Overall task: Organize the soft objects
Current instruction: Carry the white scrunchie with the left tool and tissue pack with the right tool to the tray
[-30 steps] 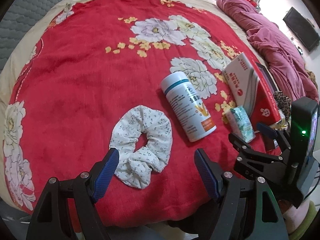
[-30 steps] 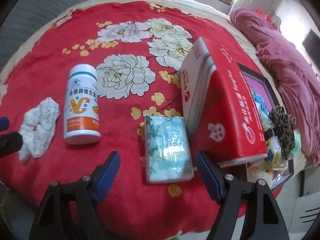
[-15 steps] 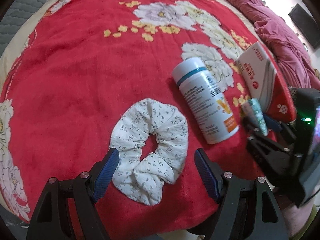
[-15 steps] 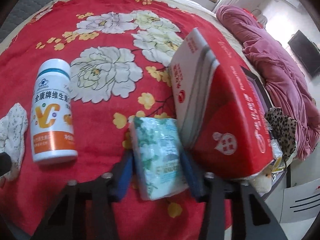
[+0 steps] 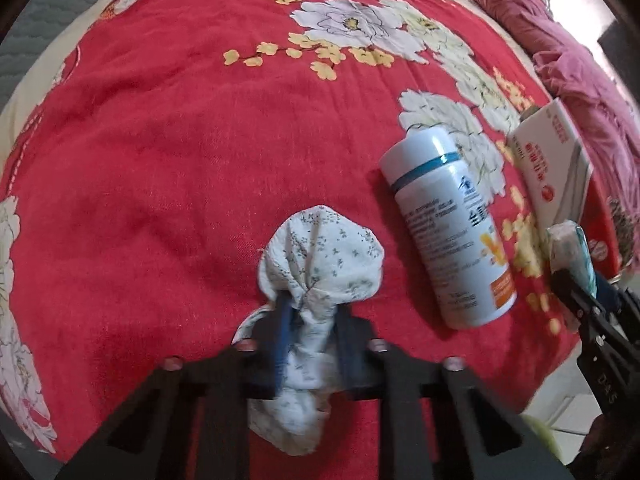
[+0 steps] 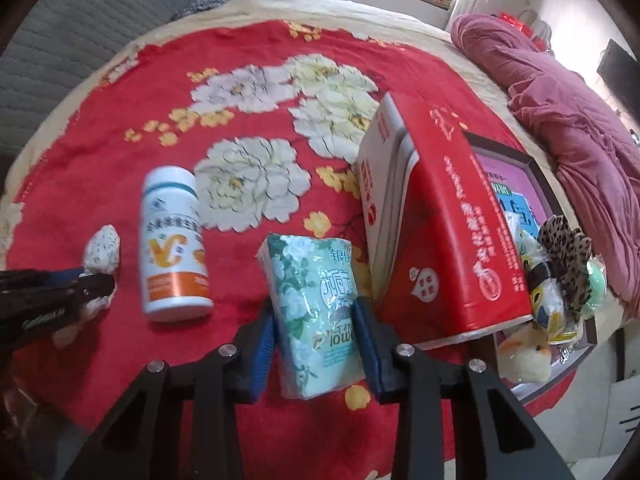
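A white floral scrunchie point(image 5: 320, 252) lies on the red flowered blanket point(image 5: 160, 160). My left gripper point(image 5: 312, 312) is closing on it, and its blue pads pinch the near half of the scrunchie into a bunch. The right wrist view shows the same scrunchie point(image 6: 102, 248) at the far left, in the left gripper point(image 6: 94, 282). A mint-green tissue pack point(image 6: 316, 280) sits between the pads of my right gripper point(image 6: 314, 316). That gripper's jaws are closing and press on both sides of the pack. The pack point(image 5: 572, 252) also shows at the right edge of the left wrist view.
A white bottle point(image 6: 172, 248) lies between the scrunchie and the pack. A red box point(image 6: 448, 220) stands right of the pack. Behind it a dark-framed tray point(image 6: 532, 168) holds a leopard scrunchie point(image 6: 564, 256) and a plush toy point(image 6: 524, 356). A pink quilt point(image 6: 560, 100) lies far right.
The left gripper came down over the scrunchie and closed on it, bunching it. The right gripper closed on the tissue pack and the pack now sits a little higher.
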A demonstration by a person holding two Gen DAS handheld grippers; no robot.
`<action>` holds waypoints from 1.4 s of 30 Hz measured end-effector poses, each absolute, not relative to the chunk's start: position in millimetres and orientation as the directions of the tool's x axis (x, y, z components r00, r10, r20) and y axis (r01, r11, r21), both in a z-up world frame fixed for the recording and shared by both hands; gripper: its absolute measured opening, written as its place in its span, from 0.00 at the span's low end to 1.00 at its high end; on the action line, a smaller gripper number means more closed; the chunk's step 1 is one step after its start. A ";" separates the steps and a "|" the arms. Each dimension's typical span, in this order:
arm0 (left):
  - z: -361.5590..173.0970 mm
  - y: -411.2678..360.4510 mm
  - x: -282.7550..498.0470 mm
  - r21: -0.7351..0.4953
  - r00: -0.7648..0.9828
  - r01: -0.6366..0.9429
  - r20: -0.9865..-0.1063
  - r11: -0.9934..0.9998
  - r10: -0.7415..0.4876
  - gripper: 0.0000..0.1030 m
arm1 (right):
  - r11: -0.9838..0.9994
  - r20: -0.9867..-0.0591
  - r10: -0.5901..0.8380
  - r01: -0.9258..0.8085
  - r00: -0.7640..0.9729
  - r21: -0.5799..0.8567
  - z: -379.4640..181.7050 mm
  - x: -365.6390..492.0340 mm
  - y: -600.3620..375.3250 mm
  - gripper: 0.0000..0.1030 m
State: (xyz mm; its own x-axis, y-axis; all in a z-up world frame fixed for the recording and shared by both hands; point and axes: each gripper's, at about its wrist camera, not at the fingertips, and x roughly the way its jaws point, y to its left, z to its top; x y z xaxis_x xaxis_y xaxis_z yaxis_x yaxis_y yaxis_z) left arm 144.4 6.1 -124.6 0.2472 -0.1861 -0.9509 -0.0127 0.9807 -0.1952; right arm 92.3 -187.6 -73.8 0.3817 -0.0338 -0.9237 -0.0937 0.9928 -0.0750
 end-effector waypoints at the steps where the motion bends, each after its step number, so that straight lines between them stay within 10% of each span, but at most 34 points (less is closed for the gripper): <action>1: -121.8 8.0 143.9 -0.220 0.251 -0.018 -0.945 0.975 -0.209 0.12 | 0.994 -0.922 -0.017 -0.091 0.386 -0.057 -69.9 92.5 -189.0 0.37; 24: 46.6 -132.7 129.1 -0.284 0.424 0.313 -0.812 0.906 -0.401 0.11 | 0.984 -0.832 0.112 0.057 0.543 0.169 45.0 80.6 -304.6 0.37; 42: 47.9 -300.1 130.3 -0.242 0.314 0.522 -0.837 0.818 -0.448 0.11 | 0.918 -0.834 -0.027 0.344 0.551 0.198 45.7 47.8 -476.0 0.37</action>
